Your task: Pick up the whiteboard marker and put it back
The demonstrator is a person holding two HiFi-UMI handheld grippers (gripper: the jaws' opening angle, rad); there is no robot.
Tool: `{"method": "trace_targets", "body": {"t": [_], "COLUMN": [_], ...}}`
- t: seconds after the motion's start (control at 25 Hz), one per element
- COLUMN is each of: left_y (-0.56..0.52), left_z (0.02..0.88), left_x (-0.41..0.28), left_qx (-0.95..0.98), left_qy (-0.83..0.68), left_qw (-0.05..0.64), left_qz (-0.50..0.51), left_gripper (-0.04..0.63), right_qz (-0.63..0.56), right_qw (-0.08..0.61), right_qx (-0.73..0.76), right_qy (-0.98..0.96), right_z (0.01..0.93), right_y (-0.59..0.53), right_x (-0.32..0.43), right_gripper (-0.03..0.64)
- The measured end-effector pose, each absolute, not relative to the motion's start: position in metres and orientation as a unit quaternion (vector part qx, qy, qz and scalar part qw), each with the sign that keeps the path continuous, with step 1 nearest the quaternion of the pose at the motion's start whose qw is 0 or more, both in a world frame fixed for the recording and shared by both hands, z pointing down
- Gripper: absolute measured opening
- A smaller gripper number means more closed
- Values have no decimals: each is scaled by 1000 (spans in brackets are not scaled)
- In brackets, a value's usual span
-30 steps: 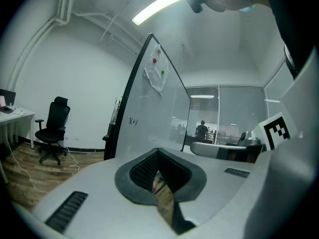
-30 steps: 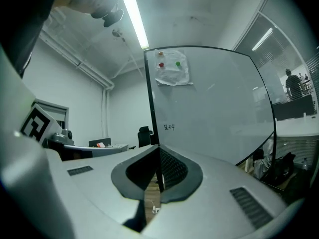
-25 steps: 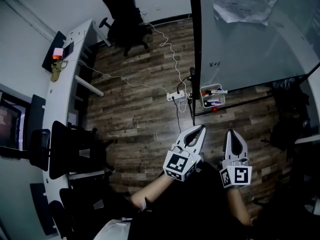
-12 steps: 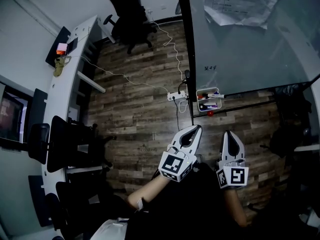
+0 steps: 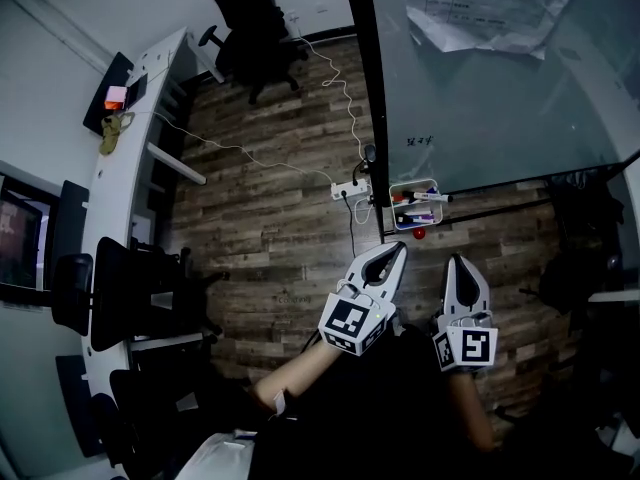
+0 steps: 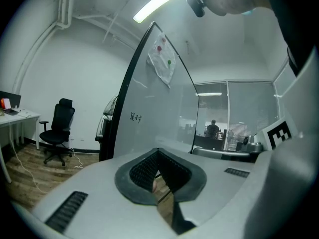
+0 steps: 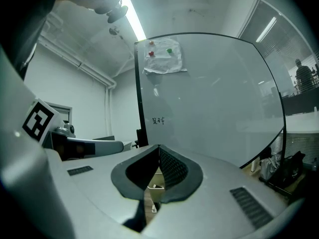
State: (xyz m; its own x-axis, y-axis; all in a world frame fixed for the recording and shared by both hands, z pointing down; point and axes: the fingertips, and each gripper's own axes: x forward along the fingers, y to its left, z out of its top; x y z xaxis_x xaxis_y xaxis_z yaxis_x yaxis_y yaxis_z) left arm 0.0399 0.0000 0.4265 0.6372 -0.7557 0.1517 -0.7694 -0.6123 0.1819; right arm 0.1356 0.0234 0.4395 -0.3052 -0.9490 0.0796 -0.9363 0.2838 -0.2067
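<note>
Whiteboard marker (image 5: pixel 428 197): spotted lying across the top of the white basket (image 5: pixel 393 209), ahead of both pairs of jaws and well apart from them; nothing has been picked up yet.
Left gripper (image 5: pixel 399 254): jaws are pressed together at the tips and nothing is held; only floor is glimpsed through the gap behind them.
Right gripper (image 5: pixel 460 262): jaws are closed tip to tip as well, and empty; in the right gripper view the basket is framed in the gap just under the tips.
Bearing: the marker is found ahead, to the right of the left jaws and to the left of the right jaws.
Long axis: it is laid roughly crosswise to the way the jaws point, so a side-on grip is judged possible once a pair has been opened.
Nearer hand: the left tips are judged slightly closer, though little is in it.
Basket contents: more markers, red- and blue-capped, are seen inside.
Whiteboard (image 5: pixel 500 88): rises beyond the basket, which is hung at its foot.
</note>
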Motion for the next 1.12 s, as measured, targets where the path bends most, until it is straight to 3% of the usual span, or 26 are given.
{"method": "trace_targets", "body": {"t": [1.12], "left_y": [-36], "left_z": [460], "left_x": [35], "left_qx": [907], "left_qy": [-394], "left_qw": [139], "left_qz": [42], "left_gripper": [8], "right_qz": [-152], "right_qw": [-9], "right_qx": [-602], "right_qy": [784], "right_z": [496], "right_y": [-30], "right_x": [135], "right_gripper": [18]}}
